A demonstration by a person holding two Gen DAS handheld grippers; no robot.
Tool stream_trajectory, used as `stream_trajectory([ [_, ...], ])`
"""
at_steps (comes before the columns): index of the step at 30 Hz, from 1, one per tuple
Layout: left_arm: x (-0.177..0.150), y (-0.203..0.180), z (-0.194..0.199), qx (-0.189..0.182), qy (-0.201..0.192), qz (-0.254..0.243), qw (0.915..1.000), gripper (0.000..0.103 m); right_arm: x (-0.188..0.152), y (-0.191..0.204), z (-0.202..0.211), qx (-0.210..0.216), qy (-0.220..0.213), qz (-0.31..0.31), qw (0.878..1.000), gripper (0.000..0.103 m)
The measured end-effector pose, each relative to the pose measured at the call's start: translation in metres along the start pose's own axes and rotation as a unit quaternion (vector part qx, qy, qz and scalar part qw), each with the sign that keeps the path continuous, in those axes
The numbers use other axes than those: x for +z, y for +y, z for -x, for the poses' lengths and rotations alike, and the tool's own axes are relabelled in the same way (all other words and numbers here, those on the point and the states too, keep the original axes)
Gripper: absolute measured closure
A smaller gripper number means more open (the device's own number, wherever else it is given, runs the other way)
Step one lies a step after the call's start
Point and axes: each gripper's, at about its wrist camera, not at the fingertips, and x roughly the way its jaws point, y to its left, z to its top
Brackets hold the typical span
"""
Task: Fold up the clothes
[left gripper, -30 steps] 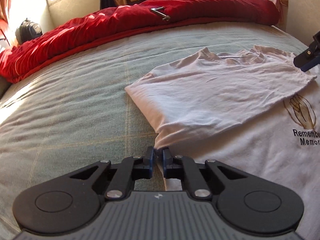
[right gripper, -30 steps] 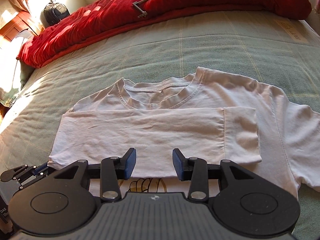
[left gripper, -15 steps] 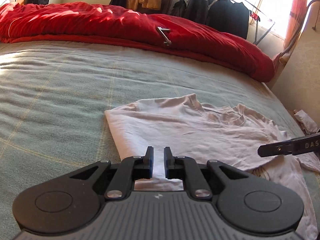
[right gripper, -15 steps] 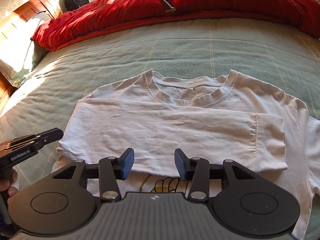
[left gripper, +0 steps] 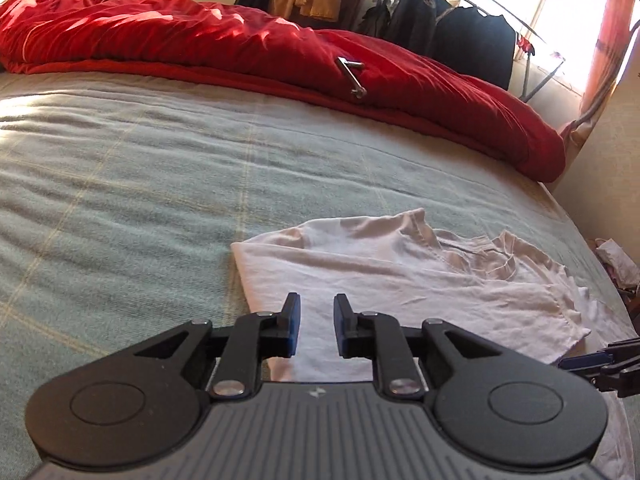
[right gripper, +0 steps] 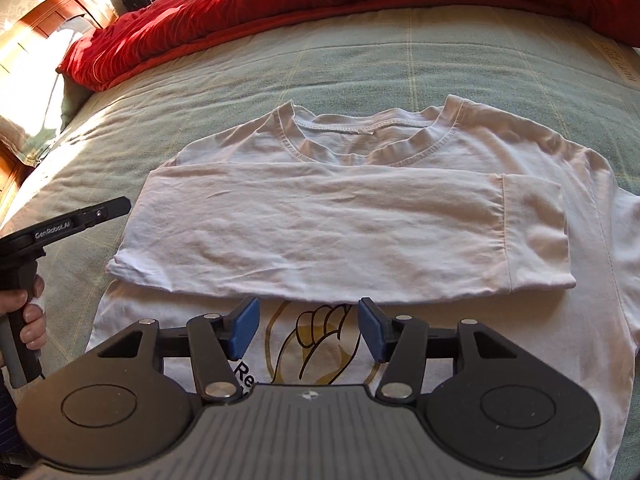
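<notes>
Right gripper (right gripper: 307,330): nearest in its own view, jaws spread wide with nothing between them, hovering over the printed chest of the shirt.
Left gripper (left gripper: 316,327): jaws a narrow gap apart, empty, above the near left part of the shirt.
Hand (right gripper: 24,312): at the left edge of the right wrist view, wrapped round the left gripper's handle.
White T-shirt (right gripper: 344,220): flat on the blanket, front up, one side folded across the chest as a band just below the collar; a hand emblem shows beneath the band.
Green blanket (left gripper: 140,184): covers the bed around the shirt.
Red duvet (left gripper: 240,52): bunched along the far side.
Metal clamp (left gripper: 352,76): lying on the duvet.
</notes>
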Motion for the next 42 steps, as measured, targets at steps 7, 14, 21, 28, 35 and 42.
stream_trajectory([
  [7,0.01,0.011,-0.015,0.052,0.012,-0.036,0.9979,0.084,-0.017,0.007,-0.016,-0.005,0.023,0.022,0.999,0.027],
  [14,-0.005,-0.004,0.039,-0.002,0.021,-0.033,0.9992,0.08,-0.017,0.02,-0.027,-0.006,0.029,0.042,0.999,0.001],
  [21,-0.06,-0.012,0.047,-0.018,0.092,0.002,0.9956,0.08,-0.023,0.032,-0.037,-0.032,0.039,0.095,0.994,0.0],
  [28,-0.083,-0.005,0.082,0.024,0.119,-0.01,0.9926,0.078,-0.038,0.044,-0.04,-0.065,0.02,0.153,0.986,0.0],
  [35,-0.087,-0.028,0.099,-0.041,0.096,-0.058,0.9928,0.072,-0.04,0.046,-0.04,-0.075,0.013,0.155,0.985,0.0],
  [42,-0.111,-0.018,0.095,-0.017,0.119,-0.018,0.9926,0.072,-0.044,0.048,-0.04,-0.081,0.003,0.164,0.983,0.0],
])
